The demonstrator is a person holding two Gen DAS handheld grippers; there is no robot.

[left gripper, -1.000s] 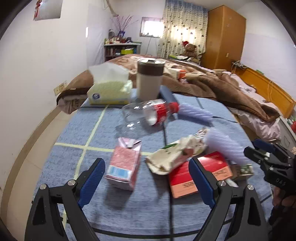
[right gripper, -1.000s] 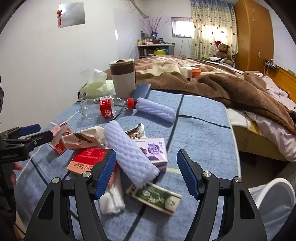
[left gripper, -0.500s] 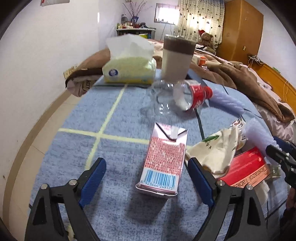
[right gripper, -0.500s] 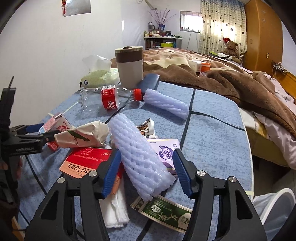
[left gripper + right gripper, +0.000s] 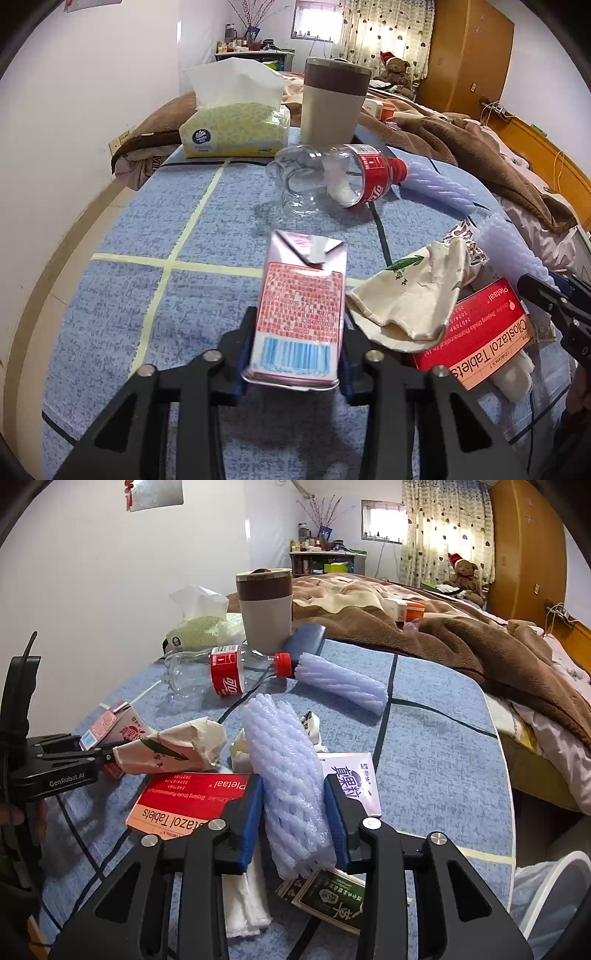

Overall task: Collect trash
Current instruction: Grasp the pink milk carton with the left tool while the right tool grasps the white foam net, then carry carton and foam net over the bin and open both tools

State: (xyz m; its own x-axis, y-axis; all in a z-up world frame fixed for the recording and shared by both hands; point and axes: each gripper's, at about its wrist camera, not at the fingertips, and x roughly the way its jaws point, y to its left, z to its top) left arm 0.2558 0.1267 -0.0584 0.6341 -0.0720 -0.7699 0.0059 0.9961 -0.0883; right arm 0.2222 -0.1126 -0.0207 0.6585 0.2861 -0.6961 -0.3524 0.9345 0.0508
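Observation:
A pink drink carton [image 5: 301, 306] lies on the blue table cloth [image 5: 147, 221], and my left gripper [image 5: 295, 354] is shut on its barcode end. In the right wrist view the same carton [image 5: 122, 727] shows at the left, inside that gripper [image 5: 99, 755]. My right gripper [image 5: 295, 819] is closing on a pale purple foam net sleeve [image 5: 284, 753]; both blue pads press its sides. Around it lie a crumpled paper bag [image 5: 173, 749], a red tablet box [image 5: 184, 801], a purple-and-white carton [image 5: 354, 779], a green packet [image 5: 332, 897] and white tissue [image 5: 243, 897].
Farther back lie an empty cola bottle [image 5: 332, 177] and a second foam sleeve [image 5: 340, 683]. A tissue box [image 5: 232, 129] and a brown-lidded cup [image 5: 332, 103] stand at the far edge. A white bin with a liner [image 5: 554, 893] sits below the table's right edge.
My left gripper came down over the pink carton and shut on it. My right gripper's jaws narrowed from wide apart until they pressed the foam net sleeve.

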